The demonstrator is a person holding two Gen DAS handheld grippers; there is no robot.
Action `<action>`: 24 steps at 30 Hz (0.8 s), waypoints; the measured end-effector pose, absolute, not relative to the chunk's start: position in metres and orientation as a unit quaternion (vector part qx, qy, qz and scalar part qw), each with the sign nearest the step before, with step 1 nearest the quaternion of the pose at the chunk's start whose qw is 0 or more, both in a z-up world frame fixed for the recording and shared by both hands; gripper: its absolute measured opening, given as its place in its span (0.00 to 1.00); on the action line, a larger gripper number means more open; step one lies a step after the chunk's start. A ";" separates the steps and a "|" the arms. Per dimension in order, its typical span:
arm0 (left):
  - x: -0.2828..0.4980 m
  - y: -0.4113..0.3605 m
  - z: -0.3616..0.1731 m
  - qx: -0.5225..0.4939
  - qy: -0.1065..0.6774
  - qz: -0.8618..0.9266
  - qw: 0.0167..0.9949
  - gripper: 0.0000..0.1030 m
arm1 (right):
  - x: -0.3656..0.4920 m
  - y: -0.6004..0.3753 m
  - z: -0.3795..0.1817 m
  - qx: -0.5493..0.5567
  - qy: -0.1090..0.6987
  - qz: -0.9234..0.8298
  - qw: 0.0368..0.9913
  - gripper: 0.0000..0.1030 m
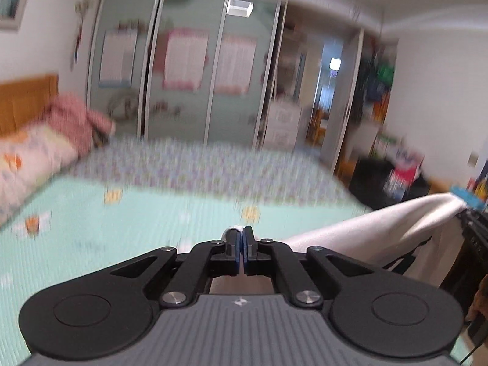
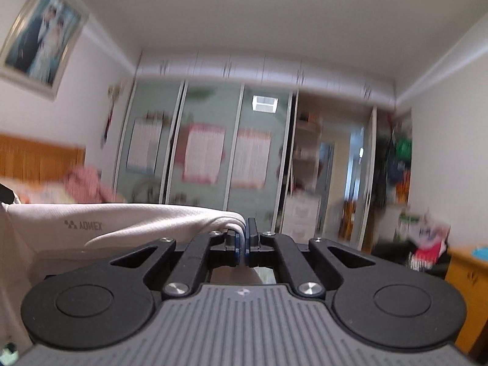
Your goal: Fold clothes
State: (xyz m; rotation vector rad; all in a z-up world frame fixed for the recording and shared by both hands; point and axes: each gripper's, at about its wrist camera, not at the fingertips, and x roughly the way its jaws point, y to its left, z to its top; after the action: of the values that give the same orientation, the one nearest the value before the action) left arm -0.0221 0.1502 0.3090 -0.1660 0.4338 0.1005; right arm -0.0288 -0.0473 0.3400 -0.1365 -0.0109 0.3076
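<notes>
While both tools were raised above the bed point(image 1: 122, 213), the left gripper point(image 1: 243, 245) pinched one end of the white garment point(image 1: 366, 231), which stretched off to its right; the right gripper point(image 2: 243, 244) was clamped on the other end, the cloth running to its left. Ahead of both, beyond the mattress, stood the blurred wardrobe point(image 2: 213, 140)

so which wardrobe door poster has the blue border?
The leftmost poster on the wardrobe; the other two posters are pink-bordered.
</notes>
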 end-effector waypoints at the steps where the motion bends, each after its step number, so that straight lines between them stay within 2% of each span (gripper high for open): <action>1: -0.012 0.150 0.294 -0.081 0.235 0.050 0.967 0.01 | -0.022 -0.044 0.330 -0.073 0.011 0.154 0.985 0.03; 6: 0.030 0.151 0.216 -0.074 0.327 0.037 0.941 0.01 | 0.012 -0.020 0.280 -0.088 0.089 0.143 0.982 0.03; 7: 0.037 0.152 0.202 -0.071 0.340 0.031 0.937 0.05 | 0.019 -0.017 0.270 -0.091 0.105 0.137 0.981 0.03; 10: 0.048 0.166 0.169 -0.092 0.364 0.045 0.926 0.07 | 0.042 -0.014 0.239 -0.085 0.164 0.108 0.977 0.03; 11: 0.048 0.170 0.161 -0.104 0.369 0.052 0.922 0.11 | 0.052 -0.014 0.228 -0.082 0.187 0.097 0.974 0.04; 12: 0.046 0.173 0.156 -0.118 0.369 0.058 0.920 0.22 | 0.064 -0.015 0.216 -0.082 0.214 0.084 0.970 0.05; 13: 0.041 0.177 0.150 -0.132 0.368 0.062 0.918 0.34 | 0.074 -0.018 0.204 -0.081 0.242 0.072 0.964 0.09; 14: 0.034 0.178 0.145 -0.141 0.371 0.063 0.916 0.38 | 0.082 -0.021 0.190 -0.078 0.267 0.060 0.959 0.17; 17: 0.013 0.175 0.127 -0.164 0.385 0.061 0.906 0.44 | 0.090 -0.033 0.154 -0.056 0.331 0.030 0.941 0.33; 18: 0.009 0.173 0.121 -0.169 0.395 0.056 0.901 0.45 | 0.088 -0.033 0.145 -0.052 0.344 0.028 0.937 0.35; 24: -0.029 0.179 0.075 -0.224 0.415 0.074 0.878 0.46 | 0.027 0.011 0.142 -0.104 0.286 0.133 0.943 0.40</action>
State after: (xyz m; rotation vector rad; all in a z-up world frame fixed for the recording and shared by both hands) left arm -0.0289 0.1792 0.0748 -0.4678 0.8660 0.1539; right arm 0.0272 0.0110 0.1420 -0.2115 0.5837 0.2719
